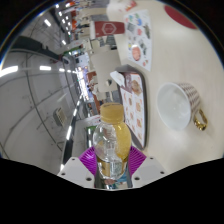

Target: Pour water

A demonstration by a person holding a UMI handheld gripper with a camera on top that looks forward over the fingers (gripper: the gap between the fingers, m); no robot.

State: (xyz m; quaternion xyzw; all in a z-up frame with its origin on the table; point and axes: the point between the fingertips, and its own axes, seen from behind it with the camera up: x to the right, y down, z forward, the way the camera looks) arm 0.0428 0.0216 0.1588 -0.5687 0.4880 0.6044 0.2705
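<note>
In the gripper view, the gripper (111, 165) was clenched on a clear plastic bottle (112, 138) with a yellow cap, both purple pads (93, 160) pressing its sides. The bottle stood upright between the fingers. Beyond it and off to the right, a white ribbed cup (180, 103) sat on the table (160, 140), well apart from the bottle

White fingers (84, 163) — magenta pads (96, 159) inside.

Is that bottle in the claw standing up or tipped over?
Upright. The bottle stands vertical between the gripper fingers, cap up, yellow liquid level in its upper part. The white cup sits beyond, apart.
</note>
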